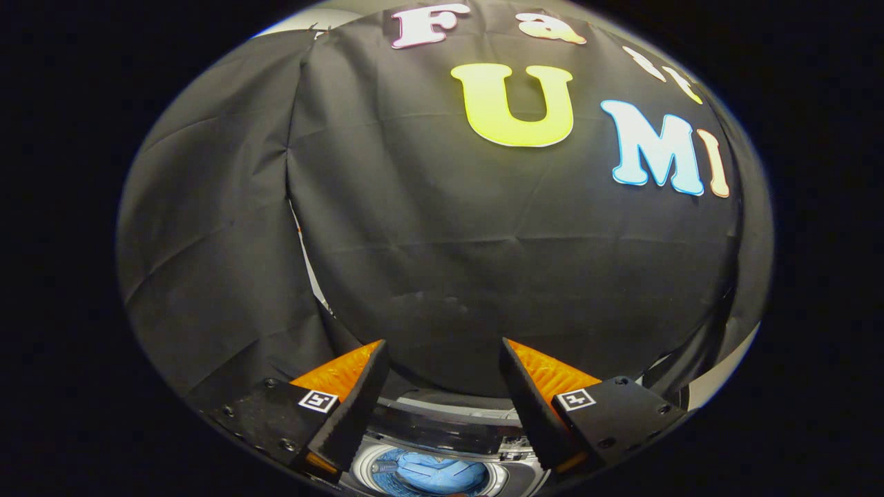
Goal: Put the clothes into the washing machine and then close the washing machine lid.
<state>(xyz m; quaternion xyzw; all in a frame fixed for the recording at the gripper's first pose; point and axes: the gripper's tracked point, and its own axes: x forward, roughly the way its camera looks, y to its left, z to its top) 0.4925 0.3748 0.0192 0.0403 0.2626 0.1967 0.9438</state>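
Tool (442,386) open, empty, aimed at the booth wall. Washer (442,442) sits low between the fingers, blue clothes (431,475) in the drum. Next, by my read: tip down, find the lid, push it flat. Lid itself hard to make out — drum partly cut off.

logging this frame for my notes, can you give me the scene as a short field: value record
gripper: gripper, fingers apart, nothing between them
aim: raised, facing the black cloth wall
washing machine: washing machine low between the fingers, top opening uncovered
clothes: blue clothes lying inside the drum
lid: cannot tell where it stands
task state: clothes in, lid closing apparently left to do
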